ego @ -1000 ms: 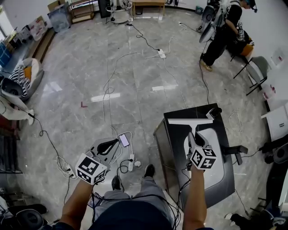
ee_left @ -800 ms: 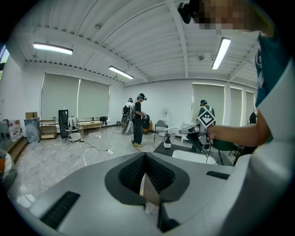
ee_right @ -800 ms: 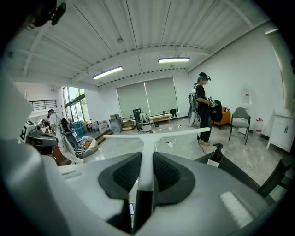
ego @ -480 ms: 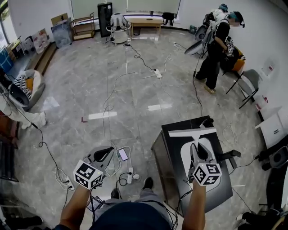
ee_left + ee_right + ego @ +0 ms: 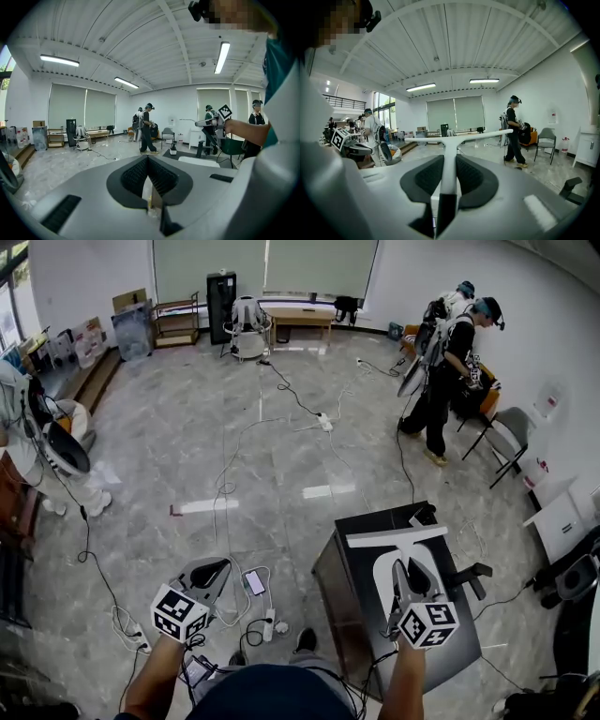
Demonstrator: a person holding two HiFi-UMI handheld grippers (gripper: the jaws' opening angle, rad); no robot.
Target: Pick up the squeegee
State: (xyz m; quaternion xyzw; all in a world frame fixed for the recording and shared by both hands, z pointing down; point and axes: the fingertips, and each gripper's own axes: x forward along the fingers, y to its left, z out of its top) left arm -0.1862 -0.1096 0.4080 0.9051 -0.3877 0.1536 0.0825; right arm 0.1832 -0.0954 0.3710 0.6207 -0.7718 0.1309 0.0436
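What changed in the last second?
The right gripper, shut on the squeegee, seems to have carried it a little higher above the black table; the head view has tilted up. Grip unchanged; left gripper still empty and shut.

An open-plan recording lab: bare marble floor [image 5: 169, 409], trailing cables [image 5: 223, 465], a person [image 5: 450, 371] wearing capture gear.
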